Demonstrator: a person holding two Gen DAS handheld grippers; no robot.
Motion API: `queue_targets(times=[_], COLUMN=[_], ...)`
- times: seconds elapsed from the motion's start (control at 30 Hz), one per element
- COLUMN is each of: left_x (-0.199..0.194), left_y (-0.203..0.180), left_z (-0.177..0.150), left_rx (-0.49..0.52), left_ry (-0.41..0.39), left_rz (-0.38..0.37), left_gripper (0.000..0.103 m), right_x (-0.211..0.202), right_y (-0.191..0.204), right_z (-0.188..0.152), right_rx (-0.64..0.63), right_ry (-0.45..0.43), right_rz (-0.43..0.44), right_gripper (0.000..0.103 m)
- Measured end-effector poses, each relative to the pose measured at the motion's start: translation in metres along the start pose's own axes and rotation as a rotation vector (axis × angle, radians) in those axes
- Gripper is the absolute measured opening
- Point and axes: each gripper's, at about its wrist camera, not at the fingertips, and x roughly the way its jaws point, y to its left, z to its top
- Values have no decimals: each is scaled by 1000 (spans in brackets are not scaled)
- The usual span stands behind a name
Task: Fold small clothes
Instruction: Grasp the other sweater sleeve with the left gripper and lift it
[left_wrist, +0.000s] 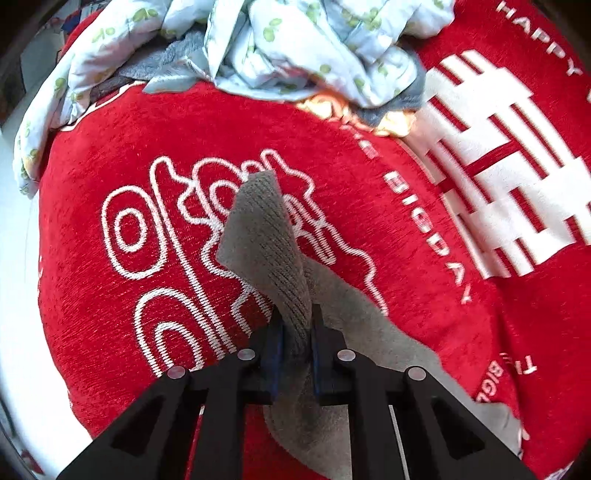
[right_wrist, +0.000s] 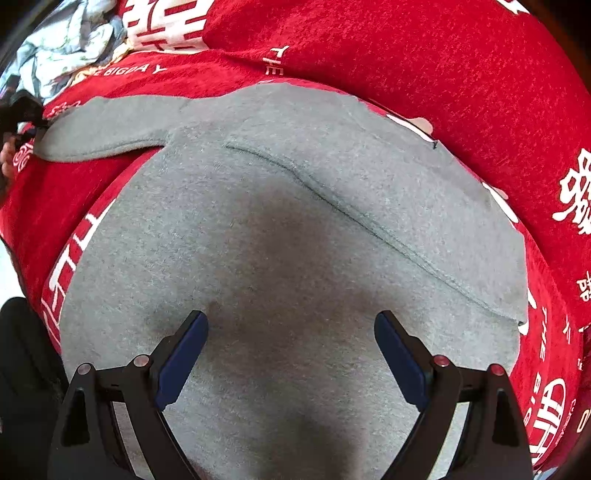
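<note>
A small grey garment (right_wrist: 280, 229) lies spread on a red cloth with white lettering (right_wrist: 424, 66). One sleeve (right_wrist: 110, 129) stretches out to the upper left in the right wrist view. In the left wrist view my left gripper (left_wrist: 295, 325) is shut on the ribbed cuff (left_wrist: 269, 240) of that sleeve, which stands up between the blue pads. The rest of the sleeve (left_wrist: 369, 339) trails to the lower right. My right gripper (right_wrist: 291, 325) hovers open just over the garment's body, with flat grey fabric below its spread fingers and nothing pinched.
A heap of light blue clothes with green print (left_wrist: 295, 44) lies at the far edge of the red cloth (left_wrist: 110, 147), over something grey. A white surface (left_wrist: 14, 258) shows past the cloth's left edge. A dark shape (right_wrist: 22, 369) sits at the lower left.
</note>
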Motion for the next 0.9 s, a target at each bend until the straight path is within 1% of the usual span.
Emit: queue_targets(times=[0.13, 0.23, 0.37, 0.4, 0.47, 0.63, 0.7, 0.73, 0.77, 0.8, 0.9], left_x=[-22, -36, -59, -64, -77, -100, -107, -110, -113, -116, -123], left_y=[-5, -14, -41, -49, -64, -89, -97, -102, -106, -112, -132], left_z=[-4, -4, -10, -12, -13, -13, -14, -16, -17, -20, -30], left_rx=[60, 105, 201, 227, 273, 350, 371, 383, 393, 406, 441], left_ry=[-49, -60, -73, -80, -94, -121, -122, -122, -123, -125, -119], left_rz=[-66, -126, -178, -188, -202, -227, -238, -244, -249, -249, -260], left_gripper=[12, 12, 12, 12, 12, 12, 12, 12, 12, 12, 12], right_x=[-10, -17, -12, -8, 5, 56, 81, 99, 107, 110, 119], right_y=[-6, -11, -14, -12, -7, 16, 22, 25, 26, 26, 23], right_z=[10, 26, 70, 82, 107, 156, 165, 171, 174, 177, 194], right_rx=[-8, -13, -23, -26, -42, -48, -31, -20, -7, 7, 50], right_ry=[-38, -76, -146, -155, -173, -112, -65, -26, -34, -68, -69], right_rz=[-15, -32, -61, -58, -22, 72, 81, 75, 68, 62, 26], right_gripper=[93, 93, 94, 94, 93, 93, 93, 93, 95, 95, 96])
